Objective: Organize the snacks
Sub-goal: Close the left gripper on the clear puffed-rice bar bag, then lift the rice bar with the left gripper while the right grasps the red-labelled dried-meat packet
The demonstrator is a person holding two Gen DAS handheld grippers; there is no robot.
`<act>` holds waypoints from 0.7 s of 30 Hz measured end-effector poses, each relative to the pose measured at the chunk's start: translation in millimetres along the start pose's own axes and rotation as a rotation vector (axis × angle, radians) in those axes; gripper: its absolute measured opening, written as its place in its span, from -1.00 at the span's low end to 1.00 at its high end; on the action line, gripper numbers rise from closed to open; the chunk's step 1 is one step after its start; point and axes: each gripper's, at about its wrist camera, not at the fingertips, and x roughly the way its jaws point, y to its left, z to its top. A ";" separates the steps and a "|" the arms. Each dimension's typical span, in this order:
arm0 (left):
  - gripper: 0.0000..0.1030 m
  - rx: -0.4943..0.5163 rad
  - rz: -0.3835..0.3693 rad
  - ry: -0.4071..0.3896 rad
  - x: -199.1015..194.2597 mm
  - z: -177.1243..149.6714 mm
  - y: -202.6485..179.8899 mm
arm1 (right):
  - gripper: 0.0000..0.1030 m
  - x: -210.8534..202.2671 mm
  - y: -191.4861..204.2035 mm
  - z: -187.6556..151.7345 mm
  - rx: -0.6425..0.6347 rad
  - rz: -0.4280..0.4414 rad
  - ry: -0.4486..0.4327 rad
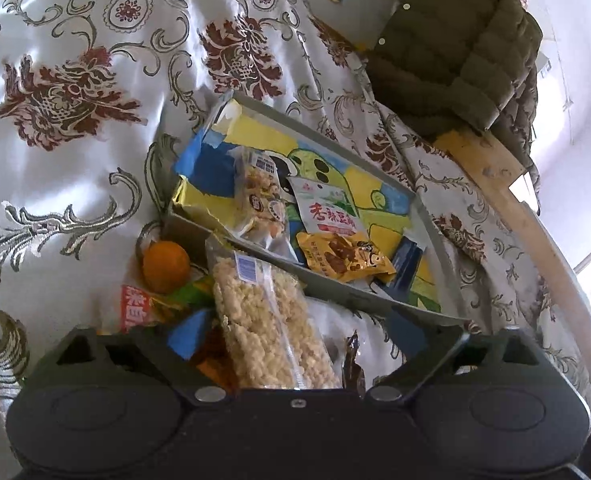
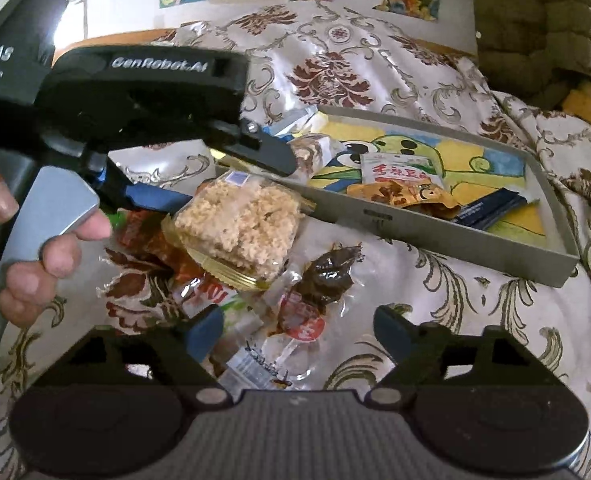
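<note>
My left gripper (image 1: 295,328) is open around a clear-wrapped puffed-rice bar (image 1: 271,328), which also shows in the right wrist view (image 2: 235,228). In that view the left gripper (image 2: 235,180) straddles the bar, whose far end leans on the near rim of the grey tray (image 2: 435,232). The tray (image 1: 335,284) holds another rice bar (image 1: 259,196), a white-and-red packet (image 1: 327,208), a yellow packet (image 1: 343,256) and a dark blue packet (image 1: 407,260). My right gripper (image 2: 295,332) is open and empty above a dark brown packet (image 2: 323,276) and a clear packet (image 2: 263,360).
An orange (image 1: 165,266) and a red-and-green packet (image 1: 147,304) lie left of the tray on the flowered cloth (image 1: 75,160). Red wrapped snacks (image 2: 155,248) lie under the rice bar. An olive padded jacket (image 1: 455,60) lies beyond the tray. A wooden board (image 1: 507,184) runs along the right.
</note>
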 end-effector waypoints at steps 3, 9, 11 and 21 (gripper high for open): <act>0.51 -0.021 -0.005 -0.009 -1.5 0.4 2.9 | 0.27 -3.4 -4.5 1.3 0.023 -0.008 0.011; 0.21 -0.065 -0.029 -0.048 -9.2 0.7 6.0 | -0.21 -9.8 -17.0 2.3 0.114 -0.042 0.027; 0.13 -0.054 -0.048 -0.059 -11.4 1.2 3.4 | -0.25 -12.1 -22.4 3.7 0.143 -0.048 0.028; 0.07 0.070 -0.023 -0.020 -2.9 -9.4 -10.9 | -0.11 -4.7 -35.5 3.7 0.162 -0.106 0.046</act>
